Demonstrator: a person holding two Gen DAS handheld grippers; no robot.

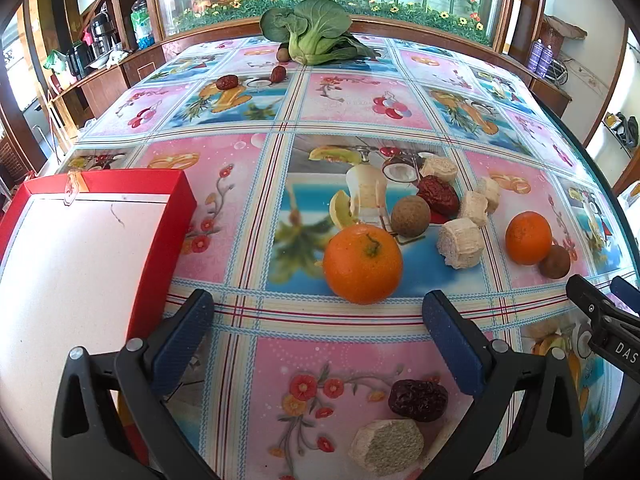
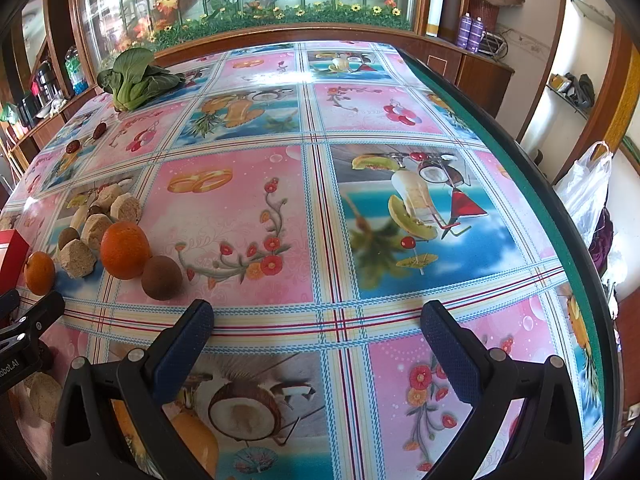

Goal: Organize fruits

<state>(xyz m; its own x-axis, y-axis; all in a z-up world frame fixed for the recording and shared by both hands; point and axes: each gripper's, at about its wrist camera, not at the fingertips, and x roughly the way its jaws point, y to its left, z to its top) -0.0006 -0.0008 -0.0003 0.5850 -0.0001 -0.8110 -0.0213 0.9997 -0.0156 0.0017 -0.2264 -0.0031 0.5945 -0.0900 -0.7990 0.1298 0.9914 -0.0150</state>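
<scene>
Orange (image 1: 362, 265) ahead of "DAS"-marked right tool (image 1: 600, 300).

"DAS" on right claw (image 1: 600, 300), "obot.AI" on left claw (image 2: 24, 312)

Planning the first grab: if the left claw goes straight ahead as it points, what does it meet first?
Most likely the near orange, which sits ahead between the open left claw's fingers, slightly right of centre. Depth is uncertain in the fisheye view.

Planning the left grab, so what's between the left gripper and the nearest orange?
Only bare tablecloth separates the open left gripper from the nearest orange, as the left wrist view shows.
</scene>
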